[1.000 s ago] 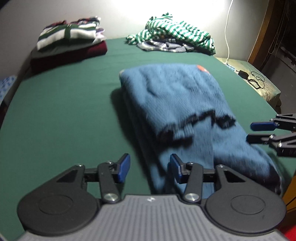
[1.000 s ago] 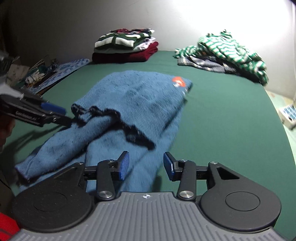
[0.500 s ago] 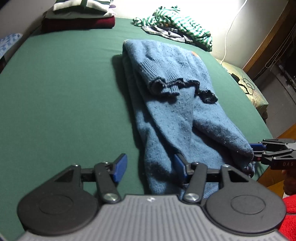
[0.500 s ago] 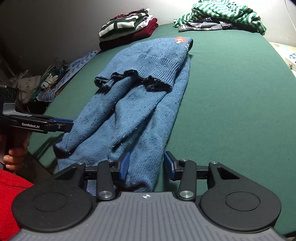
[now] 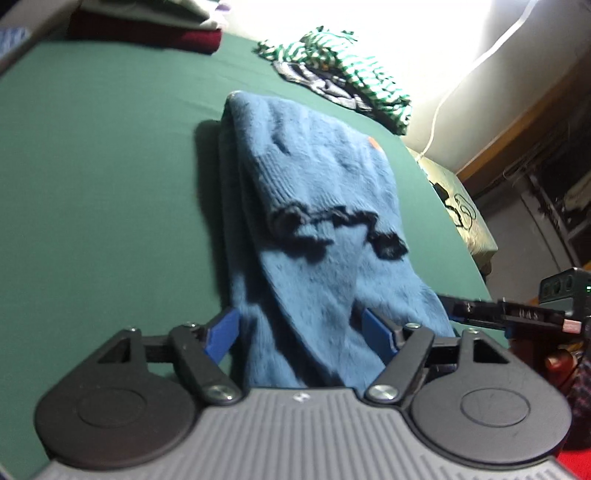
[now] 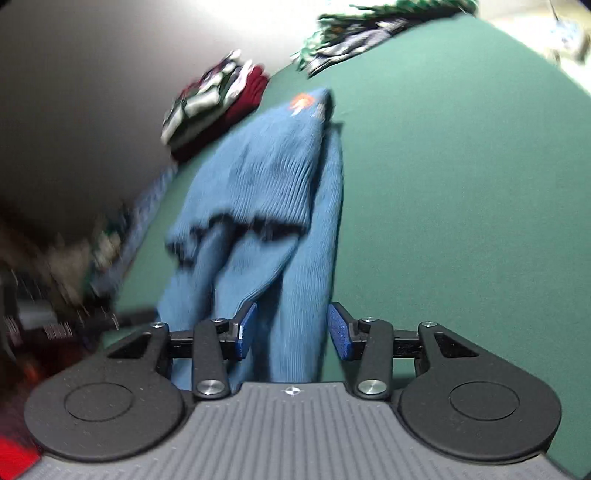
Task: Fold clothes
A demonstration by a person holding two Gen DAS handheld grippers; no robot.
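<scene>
A blue knit sweater [image 5: 317, 177] lies folded lengthwise on the green bed surface [image 5: 92, 166], its dark-trimmed hem turned back across the middle and an orange patch at the far end. Its near end lies between the fingers of my left gripper [image 5: 299, 334], whose jaws are opening and whose pads do not press on the cloth. In the right wrist view the same sweater [image 6: 273, 173] runs away from my right gripper [image 6: 292, 330], which stands open around the near end. The right gripper [image 5: 476, 310] also shows at the sweater's right edge.
A stack of folded clothes [image 5: 147, 26] sits at the far left corner. A green-and-white striped heap [image 5: 343, 66] lies at the far edge. A side table with a black cord [image 5: 465, 218] stands to the right of the bed. Clutter lines the floor at the left [image 6: 92, 251].
Both grippers have dropped and closed in on the sweater's near end, and both have rolled. The left jaws have spread wider. The sweater lies still.
</scene>
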